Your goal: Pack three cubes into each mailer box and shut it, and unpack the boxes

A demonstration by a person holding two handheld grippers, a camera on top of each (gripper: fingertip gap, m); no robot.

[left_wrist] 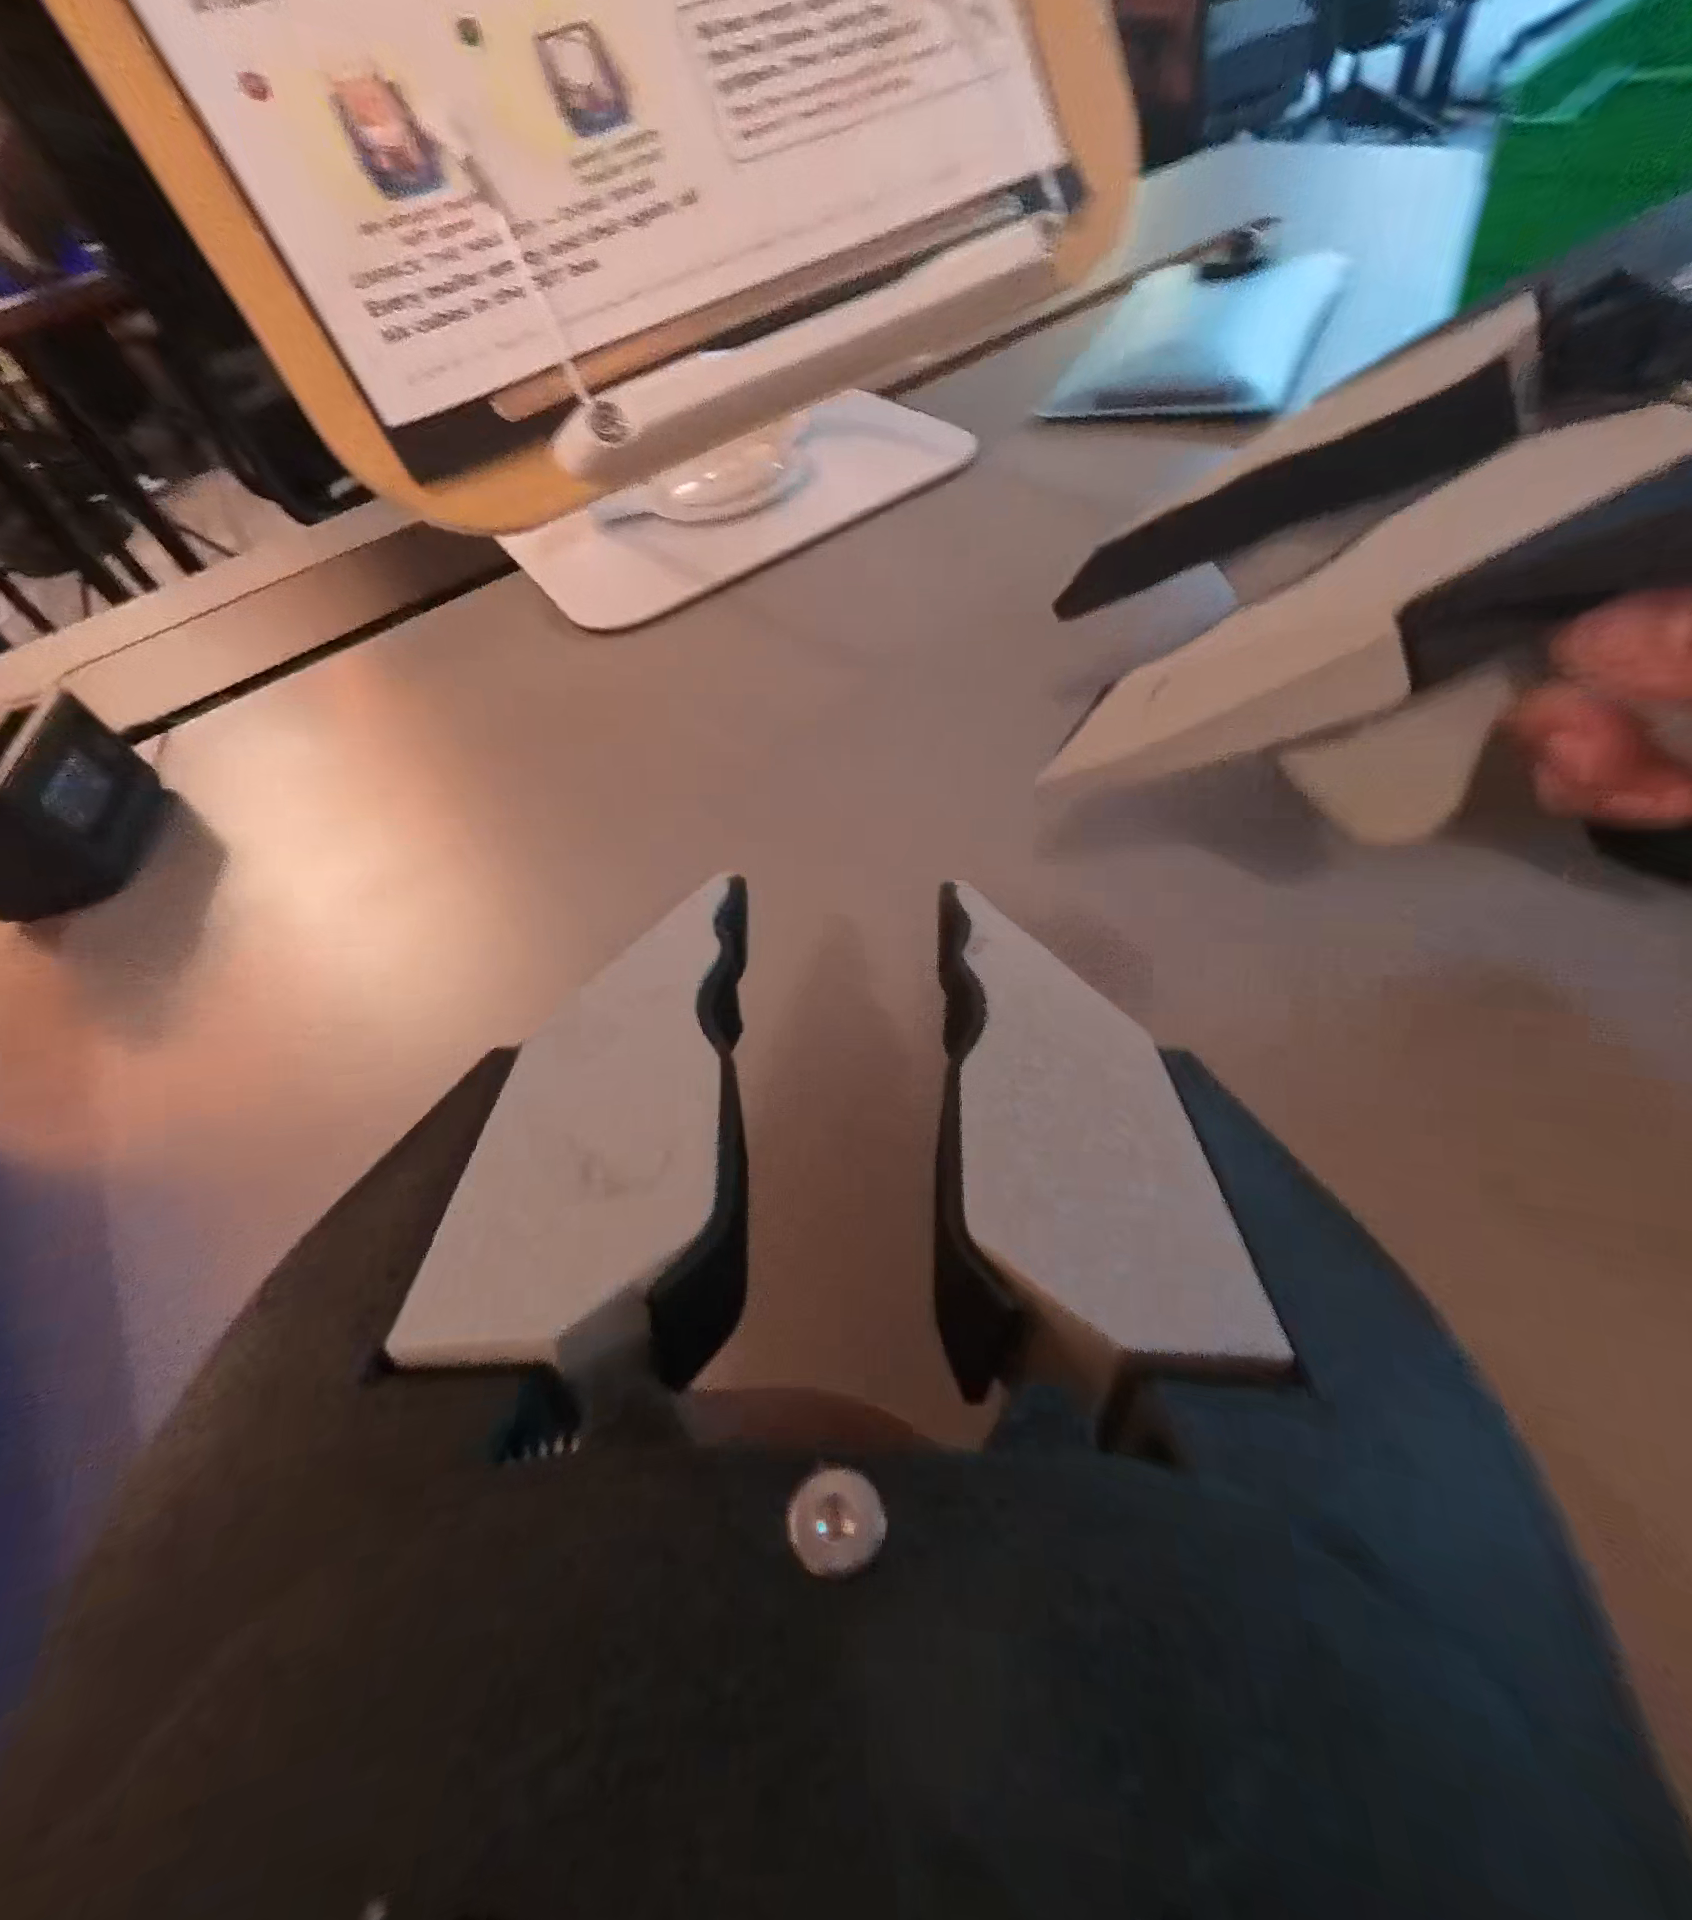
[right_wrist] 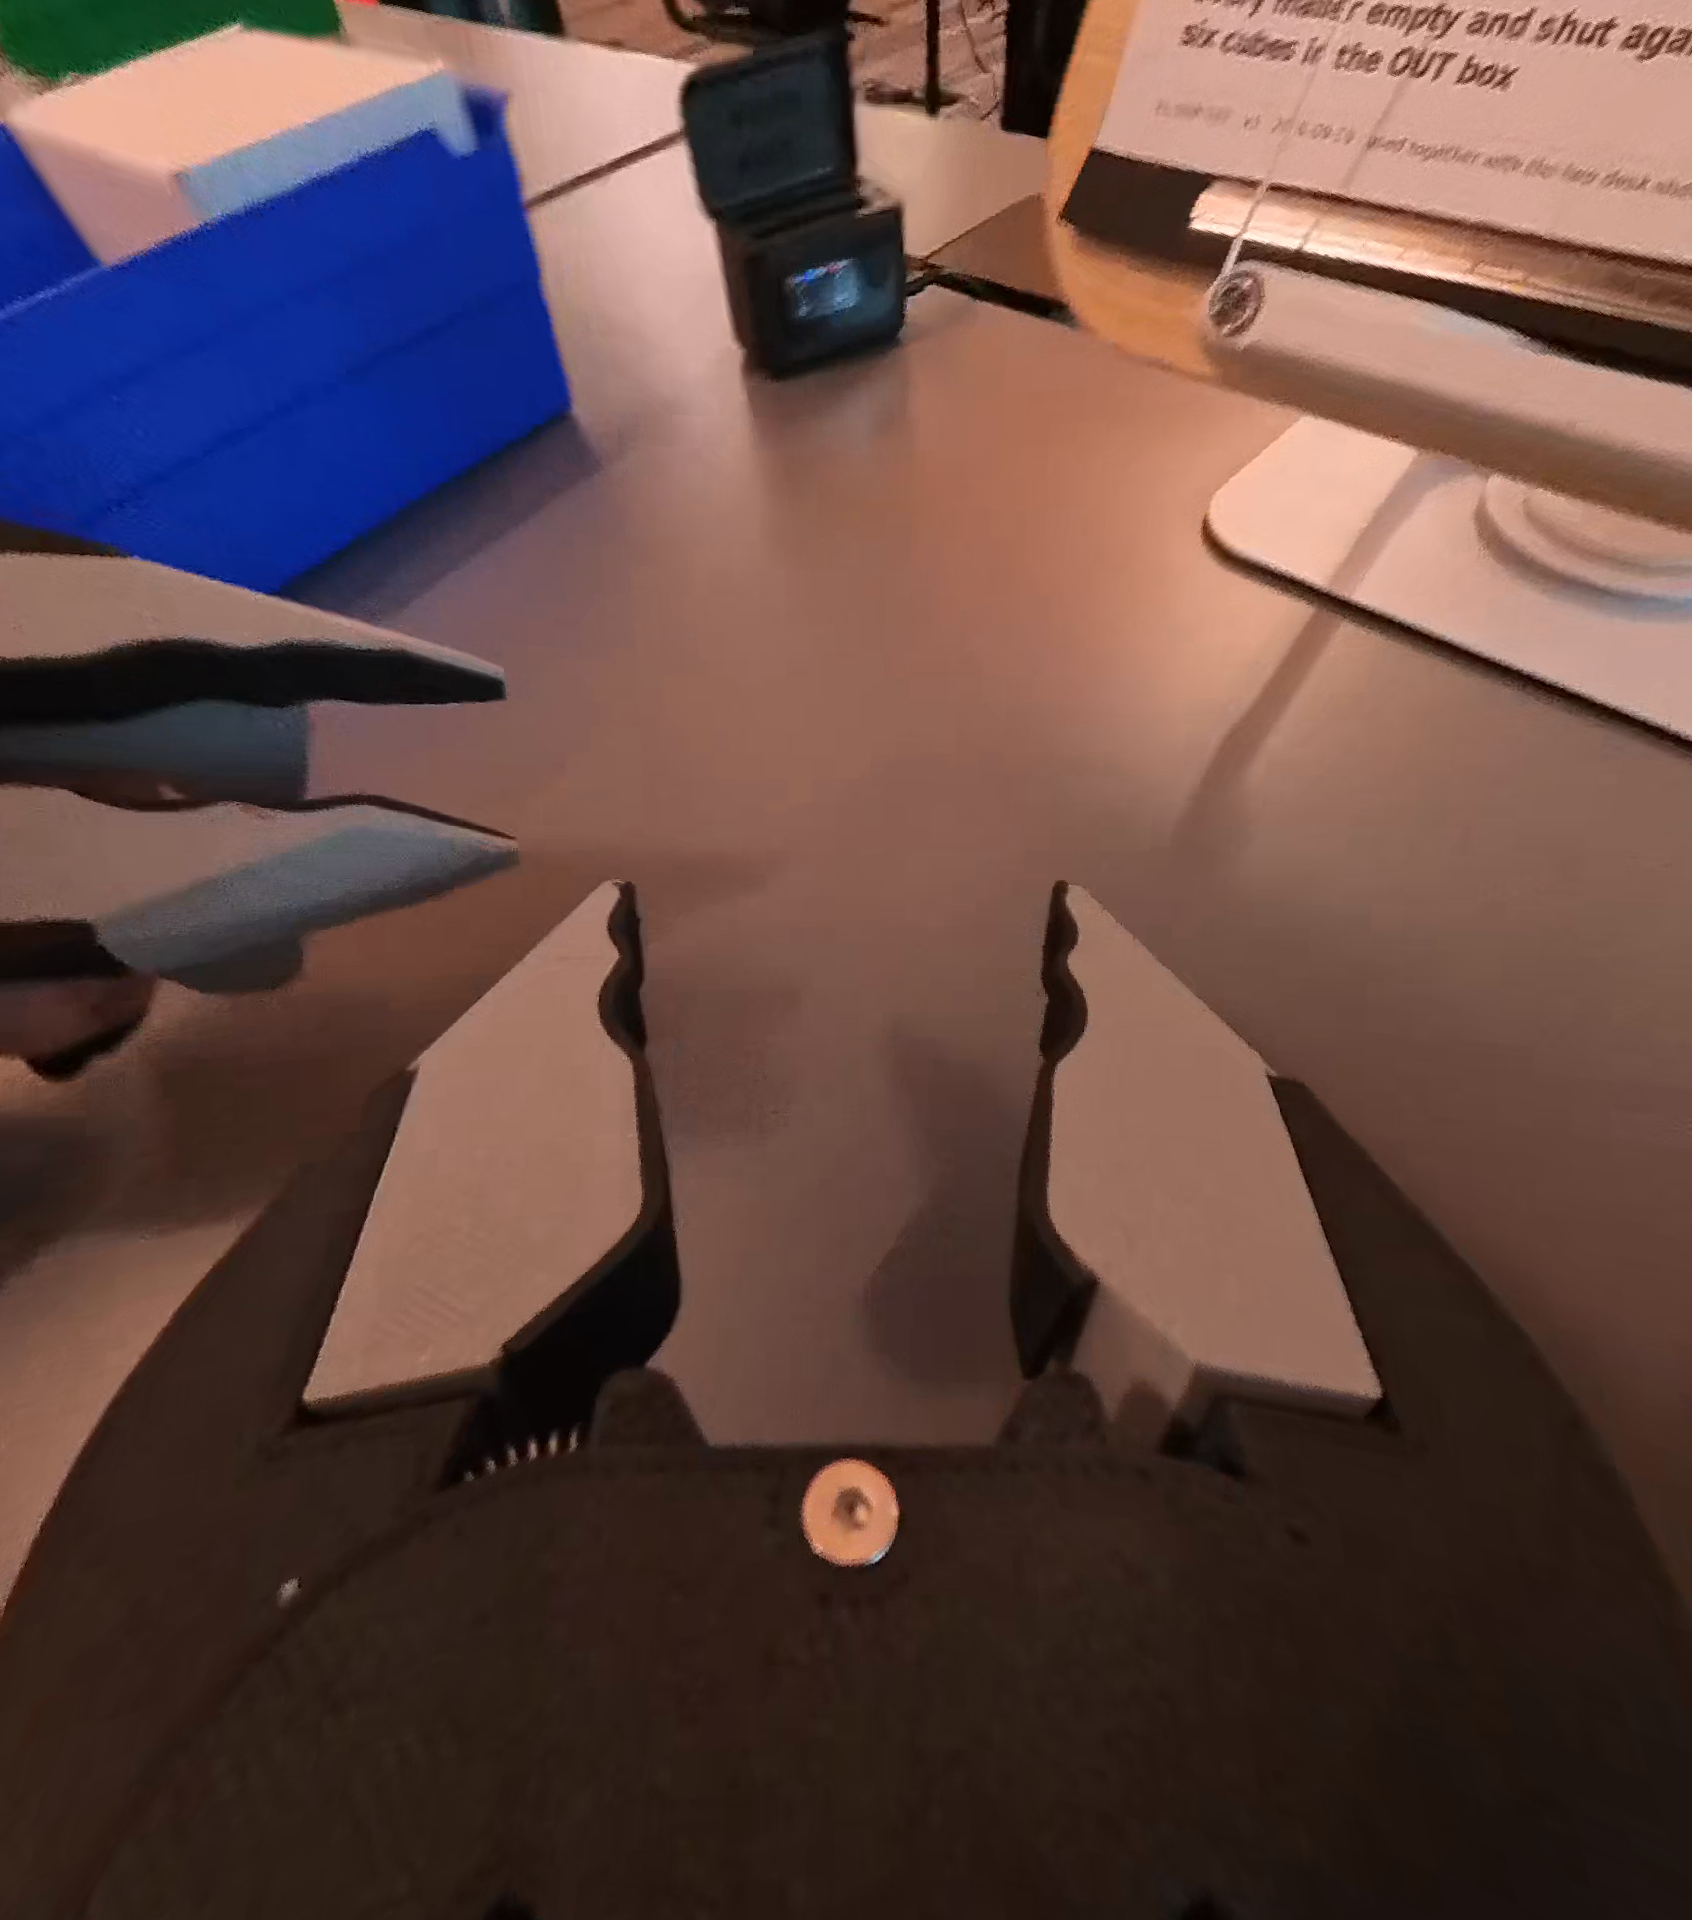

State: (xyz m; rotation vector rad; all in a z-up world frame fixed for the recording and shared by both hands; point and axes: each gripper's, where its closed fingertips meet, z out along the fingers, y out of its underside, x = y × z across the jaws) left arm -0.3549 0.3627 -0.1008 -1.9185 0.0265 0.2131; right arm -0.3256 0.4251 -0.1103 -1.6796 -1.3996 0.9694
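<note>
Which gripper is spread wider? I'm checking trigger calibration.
The right gripper: its own wrist view shows a broad gap between the fingertips, while the left gripper shows a narrower gap. Both are empty above the table.

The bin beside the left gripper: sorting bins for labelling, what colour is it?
Blue; the bin shows best in the right wrist view.

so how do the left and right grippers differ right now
The left gripper has its fingers set narrowly apart, while the right gripper is spread clearly wider. In the right wrist view the left gripper is turned on its side, fingers stacked; the right gripper sits level there. Both are open, empty, grey-fingered with black pads, over the bare grey table.
</note>
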